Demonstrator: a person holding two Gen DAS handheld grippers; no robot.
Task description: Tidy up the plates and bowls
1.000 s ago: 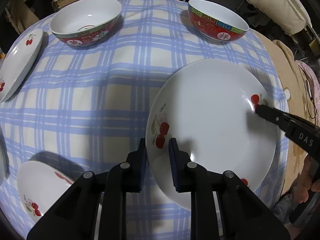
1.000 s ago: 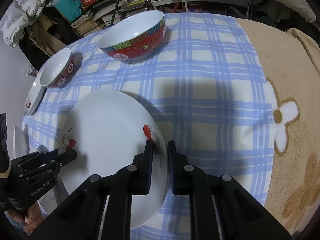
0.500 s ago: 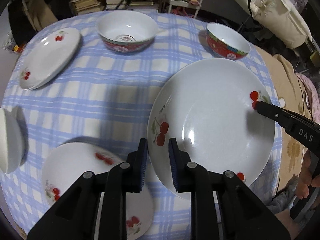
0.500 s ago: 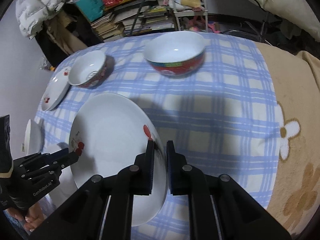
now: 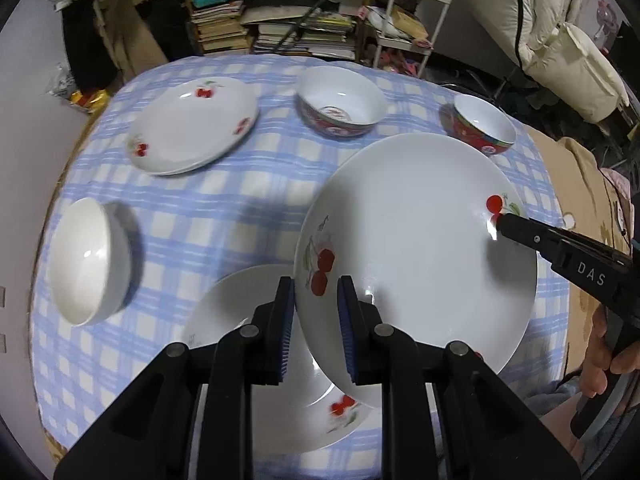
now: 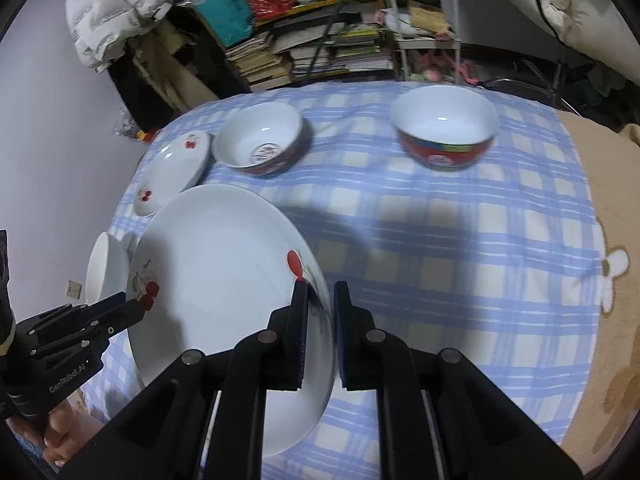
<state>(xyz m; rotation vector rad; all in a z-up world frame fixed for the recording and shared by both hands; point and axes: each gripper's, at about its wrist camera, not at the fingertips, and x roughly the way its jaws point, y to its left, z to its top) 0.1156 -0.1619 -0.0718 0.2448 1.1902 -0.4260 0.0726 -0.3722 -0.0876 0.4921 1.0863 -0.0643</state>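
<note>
While both grippers clamp opposite rims of the large cherry plate, it hangs tilted above the checked counter. The left gripper jaws grip its near-left edge; the right gripper jaws pinch the other side. Directly beneath lies another cherry plate, apparently untouched, though the overlap is partly hidden.
</note>
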